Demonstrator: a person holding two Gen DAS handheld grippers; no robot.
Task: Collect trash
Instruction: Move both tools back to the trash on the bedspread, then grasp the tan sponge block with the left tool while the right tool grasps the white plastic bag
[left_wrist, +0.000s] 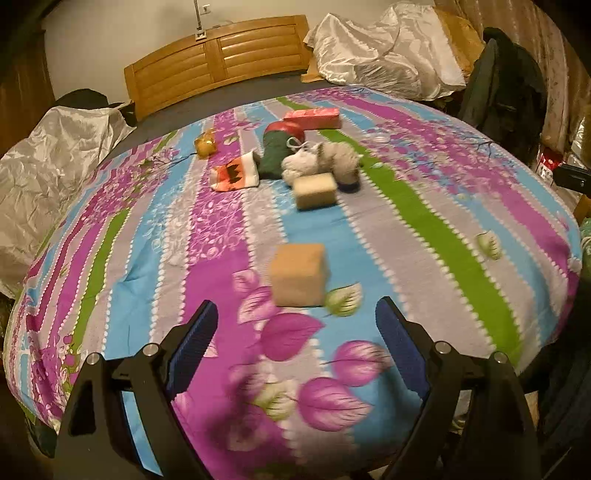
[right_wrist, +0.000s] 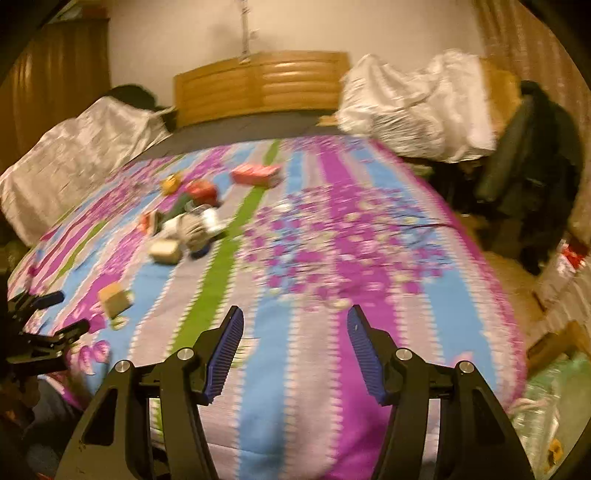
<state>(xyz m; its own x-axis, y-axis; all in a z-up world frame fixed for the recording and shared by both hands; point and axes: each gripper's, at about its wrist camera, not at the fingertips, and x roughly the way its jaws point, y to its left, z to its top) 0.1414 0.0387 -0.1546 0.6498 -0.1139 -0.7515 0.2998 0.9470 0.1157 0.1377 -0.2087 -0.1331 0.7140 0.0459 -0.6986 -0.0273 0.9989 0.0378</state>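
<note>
**Hovering over the bed, both grippers empty**

Facing a bedspread (left_wrist: 424, 221) striped in purple, blue, green and grey, the left gripper (left_wrist: 295, 325) hangs with jaws spread and nothing between them. A tan cube-shaped box (left_wrist: 297, 275) lies on the bedspread just beyond its tips, roughly centred on the gap. Only this view shows clearly the second tan box (left_wrist: 316, 190), the grey plush toy (left_wrist: 325, 158) and the red carton (left_wrist: 314, 118) farther up the bedspread. The right gripper (right_wrist: 295, 325), jaws likewise parted and empty, sees the cube far left, beside the left gripper's fingers (right_wrist: 48, 299); its view is blurred.
</note>
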